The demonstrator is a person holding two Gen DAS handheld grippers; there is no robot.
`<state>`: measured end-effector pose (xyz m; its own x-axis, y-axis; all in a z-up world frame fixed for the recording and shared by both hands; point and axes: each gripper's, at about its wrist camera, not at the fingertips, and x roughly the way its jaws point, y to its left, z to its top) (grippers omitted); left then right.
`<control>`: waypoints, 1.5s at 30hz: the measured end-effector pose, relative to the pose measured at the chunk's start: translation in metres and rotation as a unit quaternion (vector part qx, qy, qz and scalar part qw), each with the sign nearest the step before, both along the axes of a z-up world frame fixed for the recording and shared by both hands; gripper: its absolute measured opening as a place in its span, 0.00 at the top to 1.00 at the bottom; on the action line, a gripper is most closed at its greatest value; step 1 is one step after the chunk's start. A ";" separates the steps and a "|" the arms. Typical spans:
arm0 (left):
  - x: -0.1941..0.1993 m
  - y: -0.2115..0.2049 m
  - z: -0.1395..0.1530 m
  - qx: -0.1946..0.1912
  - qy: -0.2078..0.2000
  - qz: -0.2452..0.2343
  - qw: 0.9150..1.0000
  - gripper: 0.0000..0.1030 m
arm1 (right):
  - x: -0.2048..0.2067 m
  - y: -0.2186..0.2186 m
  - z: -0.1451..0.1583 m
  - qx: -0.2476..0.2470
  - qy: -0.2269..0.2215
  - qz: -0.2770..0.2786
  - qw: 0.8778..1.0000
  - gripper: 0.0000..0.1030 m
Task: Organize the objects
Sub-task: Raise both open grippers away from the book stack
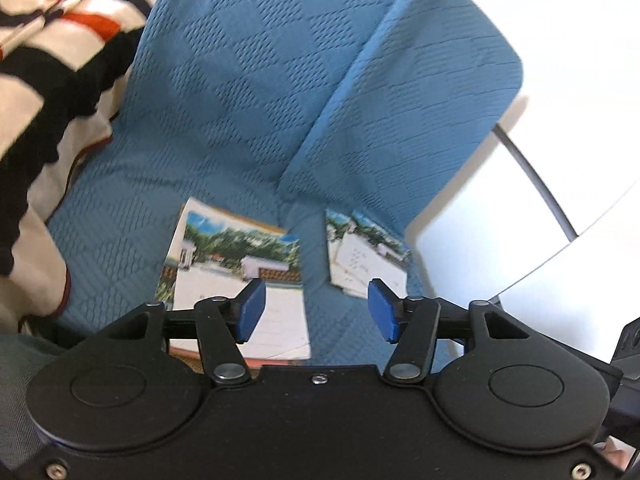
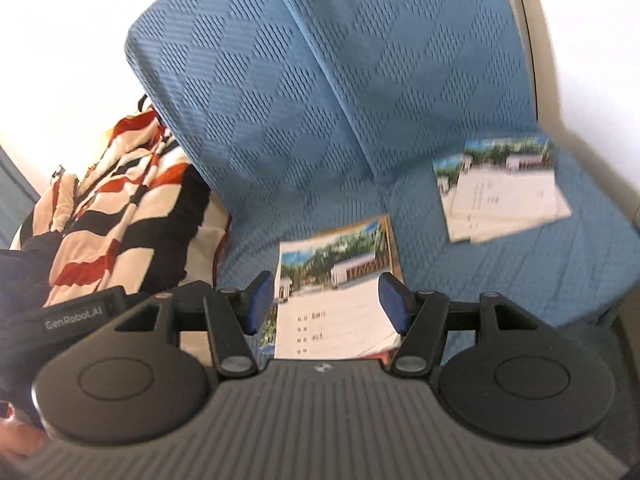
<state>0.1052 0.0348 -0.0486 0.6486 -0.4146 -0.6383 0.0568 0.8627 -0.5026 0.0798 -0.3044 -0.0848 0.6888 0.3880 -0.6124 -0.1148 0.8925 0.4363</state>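
Observation:
Two piles of printed booklets with a photo of trees and a white building lie on a blue quilted sofa seat (image 1: 224,128). The larger pile (image 1: 240,276) (image 2: 340,288) lies nearer to me, the smaller fanned pile (image 1: 368,260) (image 2: 504,196) to its right. My left gripper (image 1: 316,312) hovers above the seat between the two piles, open, nothing between its blue pads (image 1: 252,308). Above the larger pile my right gripper (image 2: 326,306) is open too, with nothing held. Both views are motion-blurred.
A striped red, black and cream cloth (image 1: 52,40) (image 2: 116,208) lies heaped at the sofa's left. A blue back cushion (image 1: 416,100) stands behind the piles. A white surface with a dark cable (image 1: 532,176) lies to the right. The other gripper's body (image 2: 76,312) shows at left.

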 end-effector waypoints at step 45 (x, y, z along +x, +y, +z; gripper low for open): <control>-0.032 -0.151 0.001 0.047 -0.036 -0.107 0.993 0.01 | -0.068 -0.123 -0.027 -0.048 -0.009 -0.108 0.993 0.14</control>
<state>0.0734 -0.1161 -0.0480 0.5984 -0.4884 -0.6352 0.2762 0.8699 -0.4086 0.0120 -0.4269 -0.1116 0.7608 0.1707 -0.6262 0.0761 0.9347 0.3473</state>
